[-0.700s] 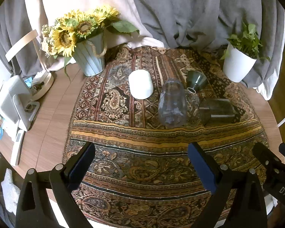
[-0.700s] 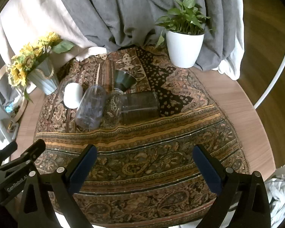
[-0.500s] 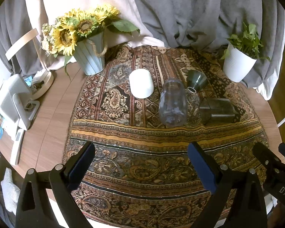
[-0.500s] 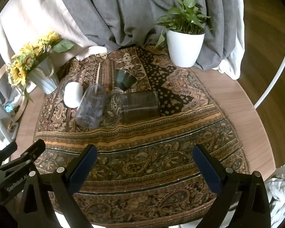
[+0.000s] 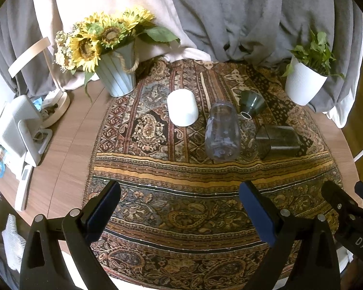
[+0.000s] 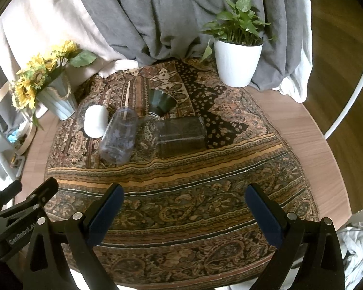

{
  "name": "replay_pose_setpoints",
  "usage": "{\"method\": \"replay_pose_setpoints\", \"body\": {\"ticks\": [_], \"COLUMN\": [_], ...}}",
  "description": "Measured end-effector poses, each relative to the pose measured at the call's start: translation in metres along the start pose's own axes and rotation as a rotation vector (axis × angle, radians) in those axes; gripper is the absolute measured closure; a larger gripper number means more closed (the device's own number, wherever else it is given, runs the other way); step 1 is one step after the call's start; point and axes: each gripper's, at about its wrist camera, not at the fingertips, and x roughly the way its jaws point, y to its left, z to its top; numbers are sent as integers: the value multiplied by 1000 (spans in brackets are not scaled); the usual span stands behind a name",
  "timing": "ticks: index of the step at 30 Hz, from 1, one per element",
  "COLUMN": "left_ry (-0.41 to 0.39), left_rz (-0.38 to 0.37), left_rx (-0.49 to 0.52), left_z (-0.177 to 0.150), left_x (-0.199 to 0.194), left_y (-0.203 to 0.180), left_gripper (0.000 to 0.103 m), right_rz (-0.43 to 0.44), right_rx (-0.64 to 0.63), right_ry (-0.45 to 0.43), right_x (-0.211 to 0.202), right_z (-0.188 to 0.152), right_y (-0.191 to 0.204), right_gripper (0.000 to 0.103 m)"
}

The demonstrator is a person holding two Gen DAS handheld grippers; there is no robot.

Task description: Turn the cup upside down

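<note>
Several cups lie on their sides on the patterned cloth (image 5: 181, 193): a white cup (image 5: 182, 107) (image 6: 95, 120), a clear glass (image 5: 222, 130) (image 6: 118, 136), a dark green cone-shaped cup (image 5: 251, 102) (image 6: 161, 101) and a smoky square glass (image 5: 277, 140) (image 6: 181, 134). My left gripper (image 5: 180, 204) is open and empty, hovering above the near part of the cloth. My right gripper (image 6: 184, 205) is open and empty too, well short of the cups.
A sunflower pot (image 5: 117, 77) stands at the back left, a white plant pot (image 5: 302, 85) (image 6: 237, 64) at the back right. Grey curtains hang behind. White devices (image 5: 19, 130) sit on the wooden table's left edge.
</note>
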Motion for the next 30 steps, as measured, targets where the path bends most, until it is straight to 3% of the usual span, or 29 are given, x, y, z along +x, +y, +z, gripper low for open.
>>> {"method": "replay_pose_setpoints", "body": {"ticks": [30], "left_ry": [-1], "left_rz": [-9], "left_rx": [4], "left_z": [5], "left_x": [2], "left_y": [6], "left_gripper": [3], "right_rz": [-13], "right_rx": [2], "right_ry": [3], "right_x": [0], "right_z": [1], "right_y": [8], "right_gripper": [2]}}
